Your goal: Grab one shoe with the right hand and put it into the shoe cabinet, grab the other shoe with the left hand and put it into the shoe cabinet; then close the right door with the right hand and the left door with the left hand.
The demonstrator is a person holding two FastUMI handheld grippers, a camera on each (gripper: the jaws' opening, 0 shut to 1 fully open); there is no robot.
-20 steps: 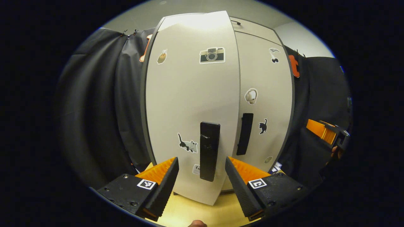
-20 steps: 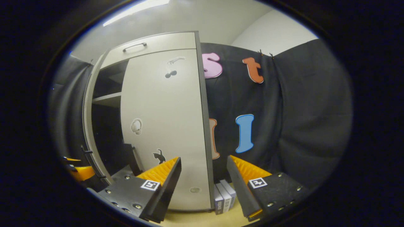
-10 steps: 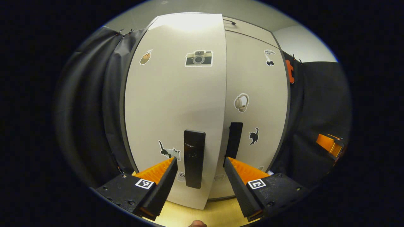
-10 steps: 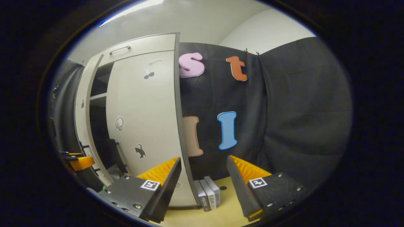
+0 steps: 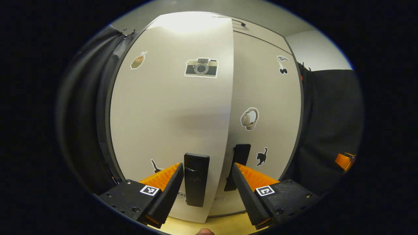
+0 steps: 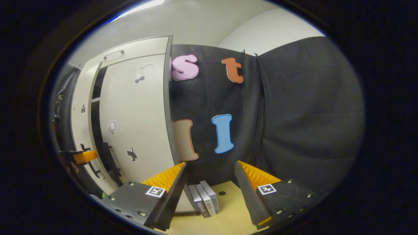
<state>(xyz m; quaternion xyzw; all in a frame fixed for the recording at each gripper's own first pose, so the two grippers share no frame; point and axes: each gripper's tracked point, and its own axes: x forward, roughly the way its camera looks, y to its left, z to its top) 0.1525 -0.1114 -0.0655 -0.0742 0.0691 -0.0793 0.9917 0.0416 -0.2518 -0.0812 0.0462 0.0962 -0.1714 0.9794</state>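
Observation:
The pale shoe cabinet (image 5: 261, 42) stands close ahead in the left gripper view. Its left door (image 5: 169, 114) is slightly ajar, its free edge standing out in front of the shut right door (image 5: 267, 107). My left gripper (image 5: 207, 184) is open, and the left door's black handle (image 5: 196, 179) stands between its fingers without either one pressing on it. The right door's handle (image 5: 241, 155) is just beyond. In the right gripper view a narrow dark gap (image 6: 94, 127) shows between the doors. My right gripper (image 6: 210, 179) is open and empty, off the cabinet's right side.
Several small grey boxes (image 6: 205, 198) stand on the yellow floor (image 6: 228, 209) by the cabinet's right corner. Black cloth hangs on both sides of the cabinet. A drawer with a handle (image 6: 112, 54) tops the cabinet.
The left door has swung further toward shut as my left gripper came closer, and the gap has narrowed. My right gripper has turned rightward, away from the cabinet.

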